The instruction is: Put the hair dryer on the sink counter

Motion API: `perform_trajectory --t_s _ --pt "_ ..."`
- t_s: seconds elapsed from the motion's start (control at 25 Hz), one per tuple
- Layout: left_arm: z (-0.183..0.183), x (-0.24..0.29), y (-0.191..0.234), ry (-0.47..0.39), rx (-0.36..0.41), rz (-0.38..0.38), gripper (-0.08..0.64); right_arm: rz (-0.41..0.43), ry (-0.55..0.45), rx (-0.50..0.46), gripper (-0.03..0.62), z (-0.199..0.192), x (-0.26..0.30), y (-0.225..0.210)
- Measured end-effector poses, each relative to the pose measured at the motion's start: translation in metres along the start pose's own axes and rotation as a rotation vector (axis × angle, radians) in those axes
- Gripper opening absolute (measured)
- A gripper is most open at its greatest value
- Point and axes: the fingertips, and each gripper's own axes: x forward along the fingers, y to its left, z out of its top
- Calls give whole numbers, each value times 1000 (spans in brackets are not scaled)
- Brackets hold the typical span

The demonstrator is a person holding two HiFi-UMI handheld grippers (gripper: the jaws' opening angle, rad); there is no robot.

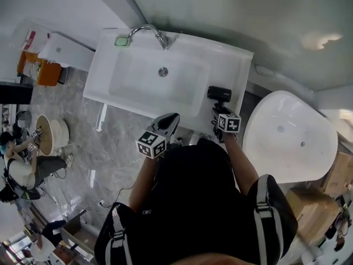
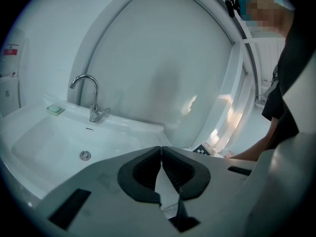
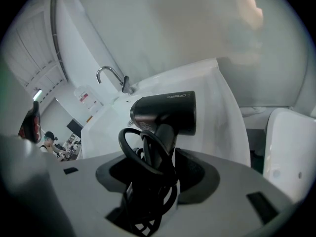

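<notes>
The counter (image 1: 230, 65) lies bare right of the basin (image 1: 160, 81); the faucet (image 1: 148, 32) and soap (image 1: 122, 40) stand at the back left, and a tub (image 1: 289, 137) stands near its right end.

black hair dryer (image 3: 165, 113) upright above white sink counter (image 1: 234, 70) right end

A black plastic hair dryer (image 1: 219, 93) is at the white sink counter's (image 1: 234, 65) right front corner, right gripper (image 1: 218, 109) on it; left gripper (image 1: 174, 118) over the front edge.

hair dryer (image 3: 168, 111): matt black plastic | sink counter (image 1: 229, 65): glossy smooth white | tap (image 1: 148, 30): polished metal | floor (image 1: 118, 153): veined grey stone
</notes>
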Motion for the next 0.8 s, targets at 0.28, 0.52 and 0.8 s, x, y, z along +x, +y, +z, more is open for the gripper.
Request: perform_trajectory --t_s 0.28,0.52,0.8 --pt "-1 -8 4 -16 -3 7 21 -46 19 -27 285 -1 -1 4" --pt "0 -10 1 -15 4 -24 21 -68 20 -26 293 1 -6 4" --pt "3 -7 -3 -13 20 -73 21 -58 -47 -16 296 10 -21 10"
